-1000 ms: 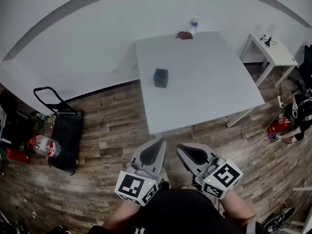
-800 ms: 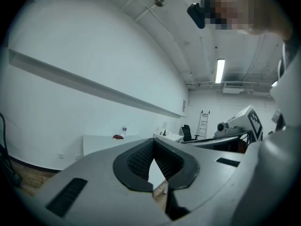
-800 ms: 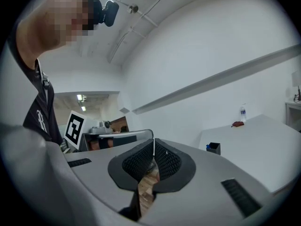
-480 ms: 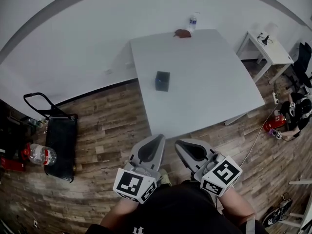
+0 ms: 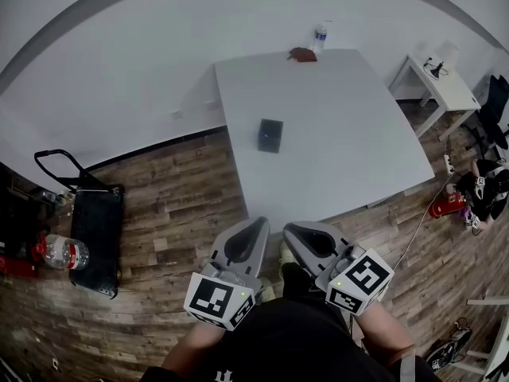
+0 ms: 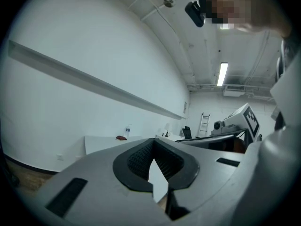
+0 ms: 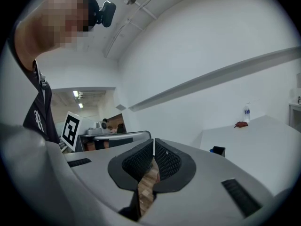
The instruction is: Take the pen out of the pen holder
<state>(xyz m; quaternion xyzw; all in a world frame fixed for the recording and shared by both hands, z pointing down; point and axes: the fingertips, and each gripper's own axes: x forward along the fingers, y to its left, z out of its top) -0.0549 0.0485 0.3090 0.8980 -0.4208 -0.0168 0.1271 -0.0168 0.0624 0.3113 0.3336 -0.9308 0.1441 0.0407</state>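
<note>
Pen holder (image 5: 270, 135): dark, boxy, upright on smooth white counter (image 5: 350, 134), left of centre.
Left gripper (image 5: 259, 225): near, ribbed jaws together, empty.
Right gripper (image 5: 290, 229): jaws together, empty, above wood-plank floor (image 5: 175, 205).

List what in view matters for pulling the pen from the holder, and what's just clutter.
Job:
- pen holder, on the white table
- left gripper and right gripper, both shut, empty, short of the table

Lying about:
- water bottle and reddish item at the table's far edge
- side table
- black cart, floor bottle
</note>
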